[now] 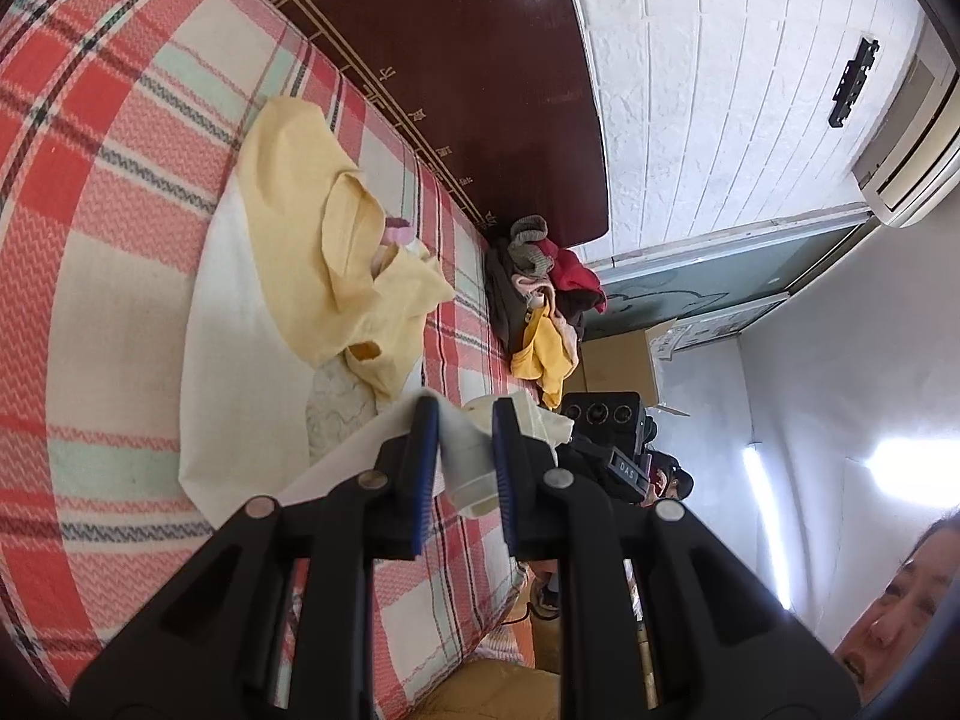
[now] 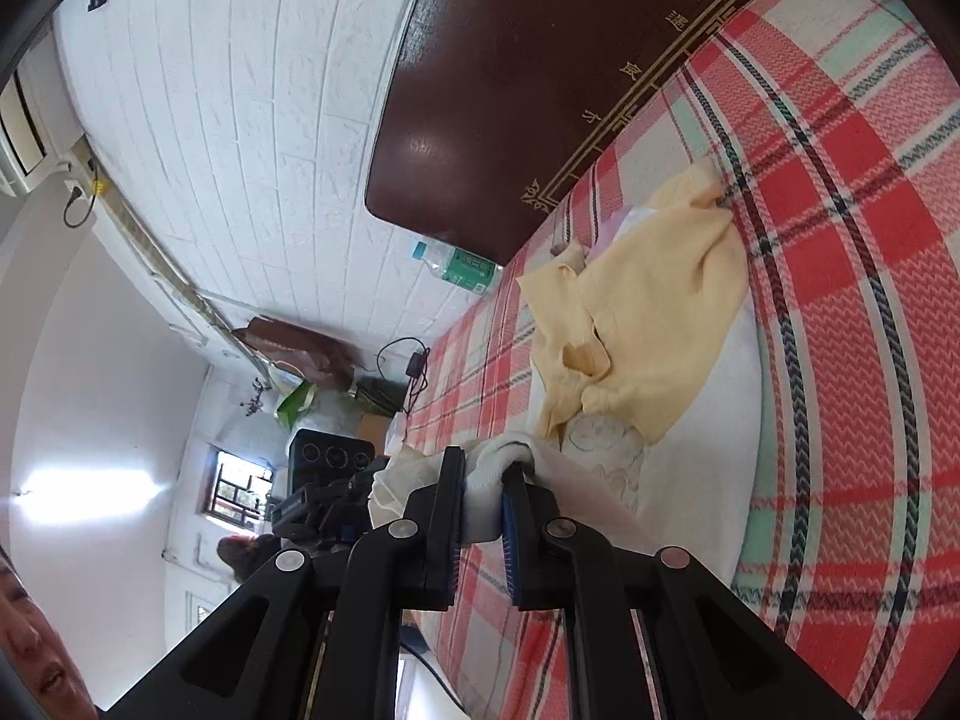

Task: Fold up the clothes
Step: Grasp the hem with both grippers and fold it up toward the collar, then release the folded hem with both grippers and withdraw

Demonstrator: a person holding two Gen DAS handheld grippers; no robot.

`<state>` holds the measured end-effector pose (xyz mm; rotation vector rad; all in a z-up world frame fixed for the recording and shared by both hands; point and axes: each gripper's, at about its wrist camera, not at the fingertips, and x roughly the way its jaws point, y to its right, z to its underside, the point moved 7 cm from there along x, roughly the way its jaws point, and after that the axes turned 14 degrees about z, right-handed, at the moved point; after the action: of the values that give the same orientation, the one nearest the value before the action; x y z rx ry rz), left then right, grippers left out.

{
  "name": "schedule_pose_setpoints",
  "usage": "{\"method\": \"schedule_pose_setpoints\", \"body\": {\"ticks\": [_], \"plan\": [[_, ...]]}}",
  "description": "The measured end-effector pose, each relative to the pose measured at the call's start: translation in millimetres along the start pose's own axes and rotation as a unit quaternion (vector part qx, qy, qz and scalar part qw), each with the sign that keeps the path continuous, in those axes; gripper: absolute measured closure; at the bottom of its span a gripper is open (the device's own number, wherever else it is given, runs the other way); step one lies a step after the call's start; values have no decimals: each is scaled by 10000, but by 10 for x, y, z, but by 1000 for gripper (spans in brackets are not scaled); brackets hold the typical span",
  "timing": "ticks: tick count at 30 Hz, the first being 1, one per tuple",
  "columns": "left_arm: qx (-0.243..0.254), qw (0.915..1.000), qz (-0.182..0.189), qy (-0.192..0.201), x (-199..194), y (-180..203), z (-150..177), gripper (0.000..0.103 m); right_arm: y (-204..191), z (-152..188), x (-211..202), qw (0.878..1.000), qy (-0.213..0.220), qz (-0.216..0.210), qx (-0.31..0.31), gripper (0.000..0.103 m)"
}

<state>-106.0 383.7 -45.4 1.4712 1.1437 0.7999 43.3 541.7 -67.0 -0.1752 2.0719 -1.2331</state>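
We have the white garment [image 1: 240, 324] spread on the plaid bed [image 1: 108, 180], its near hem lifted off the cover and pinched at two corners, with a yellow top [image 1: 312, 228] lying crumpled across its middle toward twelve o'clock. The left gripper [image 1: 462, 420] is nearly closed on a bunched roll of the white hem, and the right gripper [image 2: 489, 468] is likewise almost shut on a thick wad of the same edge; in the right view the other gripper sits at about nine o'clock from ours, close by. What worries us first is that yellow top: if we carry the hem forward over it, we judge it will be trapped inside the fold, or dragged along and rucked up, so the fold would come out lumpy. Second, each grip is on a rolled bunch rather than a flat edge, and we cannot tell how many layers are caught; a loose layer could slide out and leave one corner sagging. Third, the two grippers look close together while the cloth is wide, so the hem between and beyond them may droop and crease instead of laying down straight. If one hand leads the other, the edge will land skewed. Farther out, a pile of clothes [image 1: 540, 312] lies at about two o'clock by the headboard [image 1: 480, 60], well apart, and a bottle [image 2: 456, 264] stands off the bed's edge; neither seems at risk.
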Motion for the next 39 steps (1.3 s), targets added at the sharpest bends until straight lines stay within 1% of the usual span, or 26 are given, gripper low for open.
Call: {"method": "schedule_pose_setpoints", "body": {"ticks": [4, 8, 11, 13, 16, 18, 20, 21, 23, 25, 28, 29, 30, 31, 33, 34, 36, 39], "plan": [[34, 9999, -147, 21, 80, -33, -265, 84, 16, -232, 57, 10000, 41, 43, 59, 92], [11, 9993, -381, -22, 206, -130, -504, 84, 101, -464, 153, 9995, 40, 166, 264, 90], [-18, 9991, -419, -65, 294, -201, -647, 84, 146, -601, 243, 9992, 26, 253, 303, 90], [-37, 9988, -496, -2, 316, -257, -734, 84, 193, -683, 292, 9988, 25, 314, 381, 90], [-34, 9979, -645, 108, 330, -340, -839, 84, 346, -804, 355, 9967, 52, 525, 622, 88], [-18, 9969, -769, 159, 335, -394, -890, 84, 436, -858, 409, 9951, 21, 634, 761, 83], [125, 9948, -998, 184, 331, -417, -917, 84, 470, -886, 468, 9945, -34, 708, 769, 74], [223, 9934, -1110, 190, 329, -421, -928, 84, 475, -898, 494, 9944, -57, 730, 761, 72], [329, 9921, -1189, 240, 306, -422, -934, 84, 461, -929, 515, 9946, -38, 740, 720, 64], [508, 9897, -1304, 312, 273, -384, -924, 83, 456, -970, 500, 9944, 61, 784, 703, 60], [993, 9856, -1333, 300, 254, -228, -869, 83, 415, -1005, 472, 9952, 86, 710, 664, 59], [1160, 9837, -1354, 237, 264, -183, -836, 82, 394, -1017, 446, 9954, 122, 750, 583, 59], [1340, 9812, -1379, 150, 282, -141, -796, 76, 370, -1026, 417, 9955, 160, 799, 493, 59], [1511, 9779, -1444, 58, 303, -111, -756, 63, 330, -1022, 385, 9954, 193, 873, 342, 59], [1819, 9681, -1719, -145, 366, -114, -676, 48, 192, -959, 355, 9954, 168, 932, -138, 59], [1902, 9640, -1840, -256, 401, -150, -650, 47, 124, -919, 348, 9944, 140, 975, -390, 59], [1966, 9562, -2120, -465, 471, -278, -625, 47, 21, -782, 459, 9885, -48, 1189, -937, 59], [1961, 9429, -2607, -675, 585, -530, -659, 47, -92, -596, 689, 9730, -327, 1542, -1685, 59]]}}
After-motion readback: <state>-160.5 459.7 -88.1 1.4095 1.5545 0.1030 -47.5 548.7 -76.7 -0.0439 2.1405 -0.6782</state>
